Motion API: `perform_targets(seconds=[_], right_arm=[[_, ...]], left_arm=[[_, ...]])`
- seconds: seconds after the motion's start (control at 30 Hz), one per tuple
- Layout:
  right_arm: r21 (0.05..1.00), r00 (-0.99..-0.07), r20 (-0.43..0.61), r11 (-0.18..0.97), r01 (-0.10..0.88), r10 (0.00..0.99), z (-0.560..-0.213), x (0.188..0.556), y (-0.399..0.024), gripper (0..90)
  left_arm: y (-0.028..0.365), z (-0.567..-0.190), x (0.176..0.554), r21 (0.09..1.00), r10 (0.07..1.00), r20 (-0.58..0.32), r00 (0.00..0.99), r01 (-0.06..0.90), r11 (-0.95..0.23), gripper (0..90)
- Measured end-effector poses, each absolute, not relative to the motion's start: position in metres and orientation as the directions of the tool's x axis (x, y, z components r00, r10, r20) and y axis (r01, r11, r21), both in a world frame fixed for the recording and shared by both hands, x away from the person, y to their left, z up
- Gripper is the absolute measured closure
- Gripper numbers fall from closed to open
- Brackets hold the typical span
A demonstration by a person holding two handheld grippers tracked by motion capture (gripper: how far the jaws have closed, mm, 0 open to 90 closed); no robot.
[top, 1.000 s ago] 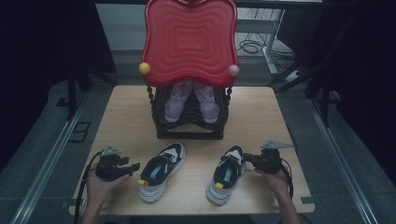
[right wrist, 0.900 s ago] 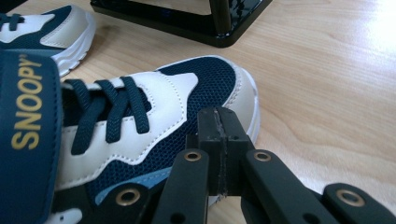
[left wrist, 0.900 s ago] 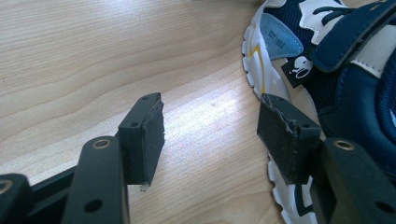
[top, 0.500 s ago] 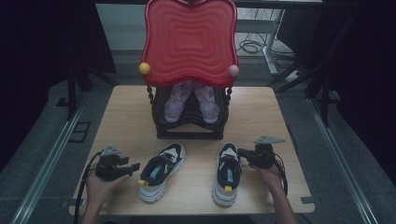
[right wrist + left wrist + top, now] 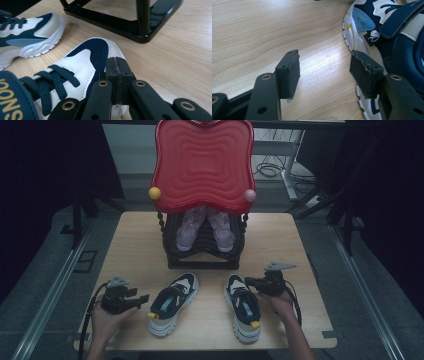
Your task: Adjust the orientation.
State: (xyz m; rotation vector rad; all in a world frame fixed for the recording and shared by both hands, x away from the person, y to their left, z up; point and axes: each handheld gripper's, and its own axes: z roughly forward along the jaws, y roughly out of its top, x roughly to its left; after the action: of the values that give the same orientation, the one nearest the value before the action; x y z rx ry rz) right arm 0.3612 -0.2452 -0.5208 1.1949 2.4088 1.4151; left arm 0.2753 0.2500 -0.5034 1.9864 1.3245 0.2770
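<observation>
Nearest the person, two navy-and-white sneakers are laid on the wooden bench [image 5: 300, 265], toes pointed away toward the rack. The left gripper [image 5: 136, 299] is held low beside the left sneaker [image 5: 172, 302], its fingers [image 5: 289, 72] spread wide with only bare wood between them and the shoe's heel and sole just past one pad; nothing is gripped. The right gripper [image 5: 251, 281] is set against the outer side of the right sneaker [image 5: 243, 306], near the toe, and its fingers [image 5: 117, 72] are pressed flat together; whether any of the shoe's edge is pinched between them cannot be told, and they appear closed on nothing. The step in hand is judged to be the squaring-up of the pair by nudging: the right sneaker is already lined up straight, while the left one is angled, toe tilted inward. For the next move, the left sneaker's heel would need to be pushed or clasped and swung until both lie parallel. Farther back, one black shoe rack [image 5: 202, 247] is stood at the bench's middle, with two pink shoes [image 5: 205, 227] held in it. Over the rack, one red wavy panel [image 5: 202, 165] is raised, with two small balls, one yellow [image 5: 154, 193] and one pink [image 5: 249, 195], at its lower corners.
</observation>
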Motion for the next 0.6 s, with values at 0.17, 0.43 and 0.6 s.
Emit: perform_targets(seconds=[0.17, 0.43, 0.6], right_arm=[[0.769, -0.714, 0.303, 0.281, 0.574, 0.631, -0.52, 0.365, -0.24, 89.4], [0.774, -0.739, 0.305, 0.297, 0.56, 0.6, -0.521, 0.367, -0.229, 89.0], [0.778, -0.743, 0.302, 0.297, 0.554, 0.597, -0.521, 0.367, -0.229, 88.9]], left_arm=[[0.25, -0.503, 0.275, 0.667, 0.871, -0.204, 0.447, 0.715, -0.211, 41.0], [0.252, -0.503, 0.275, 0.668, 0.872, -0.203, 0.445, 0.714, -0.209, 40.9], [0.252, -0.503, 0.275, 0.668, 0.872, -0.204, 0.445, 0.714, -0.208, 40.9]])
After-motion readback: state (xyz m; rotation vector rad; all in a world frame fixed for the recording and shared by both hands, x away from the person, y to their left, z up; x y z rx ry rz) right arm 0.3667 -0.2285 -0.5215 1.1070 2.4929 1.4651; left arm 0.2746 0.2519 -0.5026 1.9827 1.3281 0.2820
